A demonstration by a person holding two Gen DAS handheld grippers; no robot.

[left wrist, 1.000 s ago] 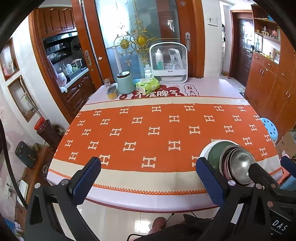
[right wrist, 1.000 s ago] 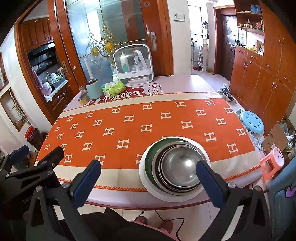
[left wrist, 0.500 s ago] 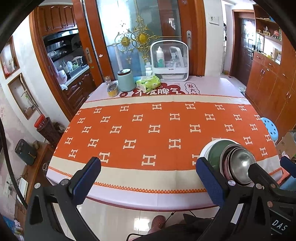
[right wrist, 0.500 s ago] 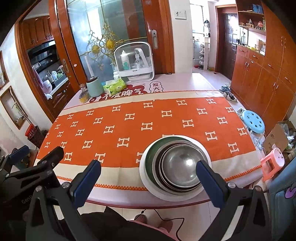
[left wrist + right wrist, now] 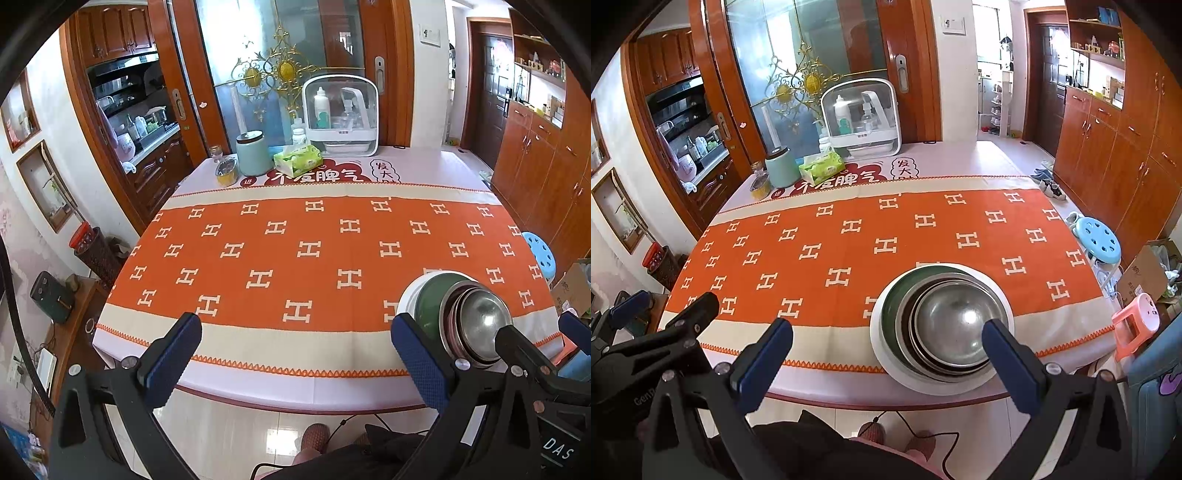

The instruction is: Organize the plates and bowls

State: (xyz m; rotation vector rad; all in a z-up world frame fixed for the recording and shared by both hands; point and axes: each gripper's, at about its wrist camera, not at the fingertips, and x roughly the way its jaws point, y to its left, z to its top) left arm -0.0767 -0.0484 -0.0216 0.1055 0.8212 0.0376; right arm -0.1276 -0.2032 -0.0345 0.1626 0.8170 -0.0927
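Observation:
A nested stack sits near the table's front edge: steel bowls inside a green dish, all on a white plate. The left wrist view shows the same steel bowls at the lower right. My right gripper hovers open just in front of the stack, its right fingertip overlapping the bowls' rim in view. My left gripper is open over the table's front edge, left of the stack, with nothing between its fingers.
An orange patterned cloth covers the table. At the far end stand a white storage box, a teal canister, a tissue pack and a small jar. A blue stool and a pink stool stand right of the table.
Both cameras have tilted slightly, so the table sits a little lower in view. The stack has not moved and both grippers stay open.

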